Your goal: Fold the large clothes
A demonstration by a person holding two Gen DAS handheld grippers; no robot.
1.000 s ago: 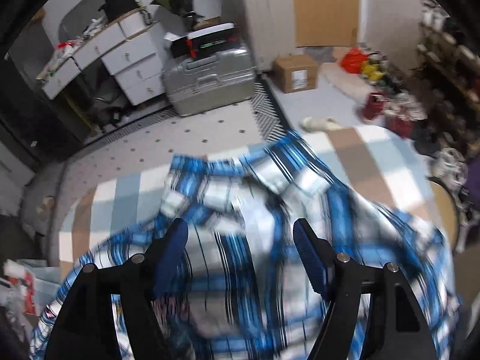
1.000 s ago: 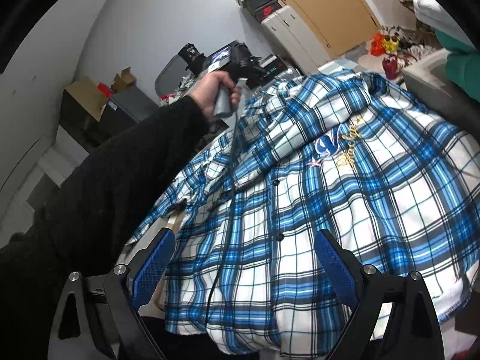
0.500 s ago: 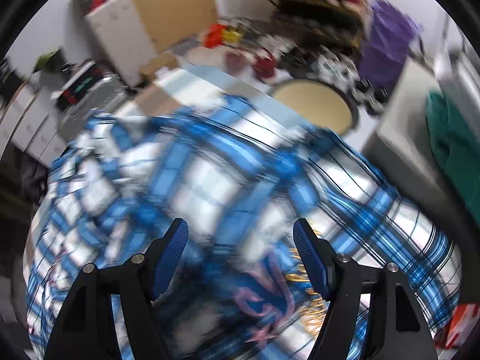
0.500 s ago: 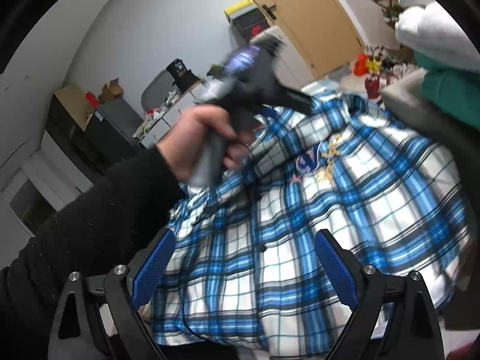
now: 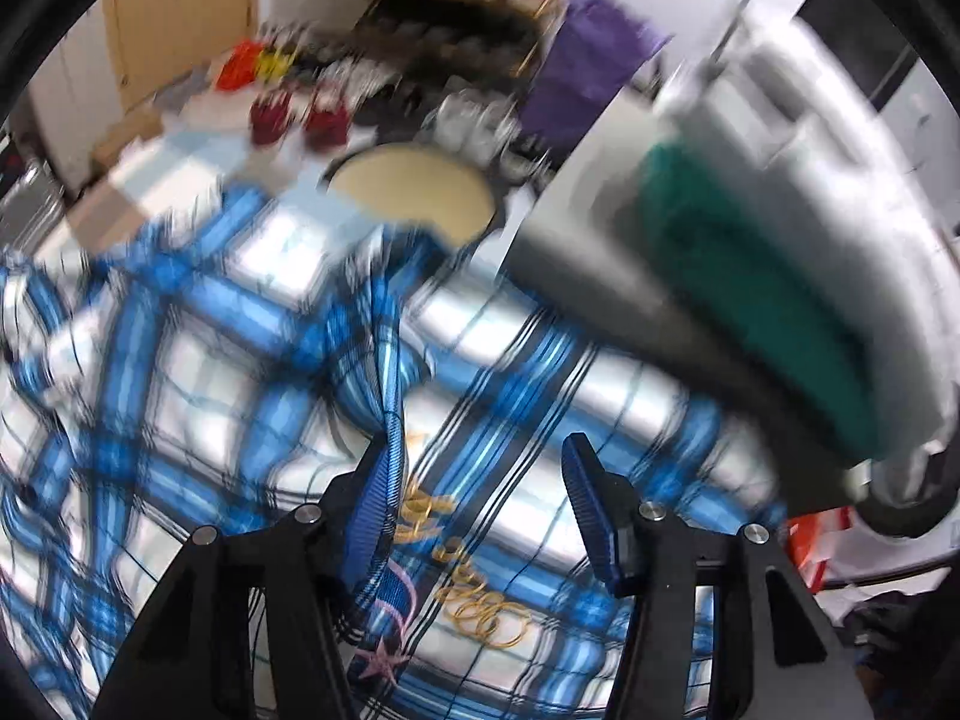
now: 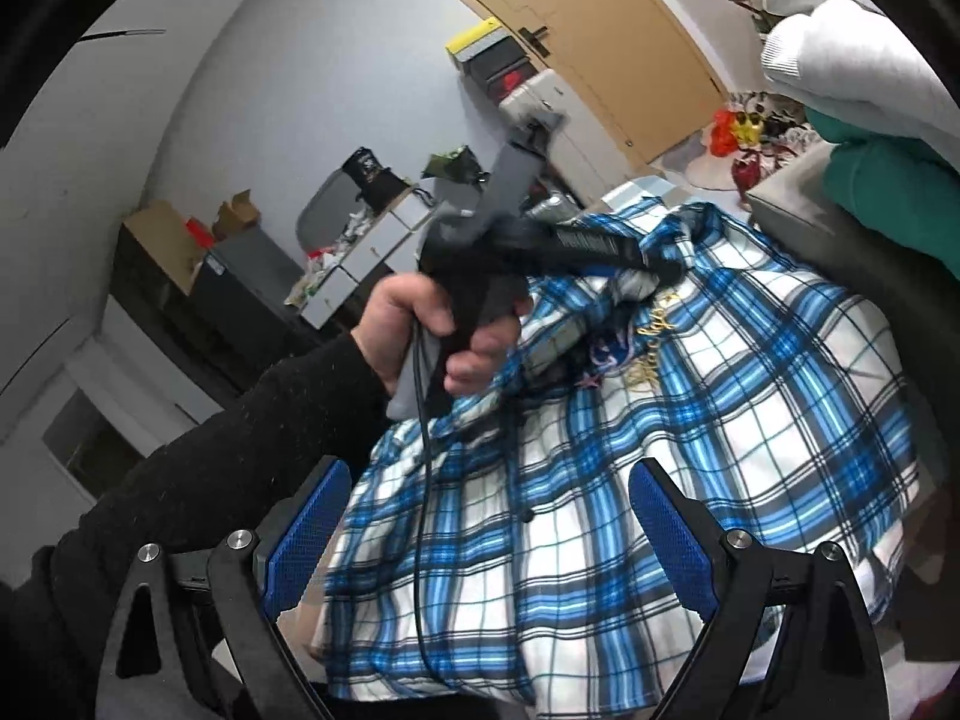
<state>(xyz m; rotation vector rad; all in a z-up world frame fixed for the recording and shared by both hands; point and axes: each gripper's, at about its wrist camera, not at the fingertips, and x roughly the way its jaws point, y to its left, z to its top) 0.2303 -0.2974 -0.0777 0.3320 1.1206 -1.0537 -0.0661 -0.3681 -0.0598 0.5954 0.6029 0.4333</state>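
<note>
Left hand-held gripper [image 5: 480,516] pitched down, jaws closing around a raised fold of plaid shirt [image 5: 198,360], right hand-held gripper [image 6: 483,531] wide open, empty, above the shirt's hem.

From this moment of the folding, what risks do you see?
1. The left gripper is closing with only a thin fold of the plaid shirt draped by one pad, so the cloth may slip out.
2. The stack of folded clothes lies right beside the shirt; a wide swing may knock it.
3. The gripper's black cable hangs over the shirt and may snag.
</note>
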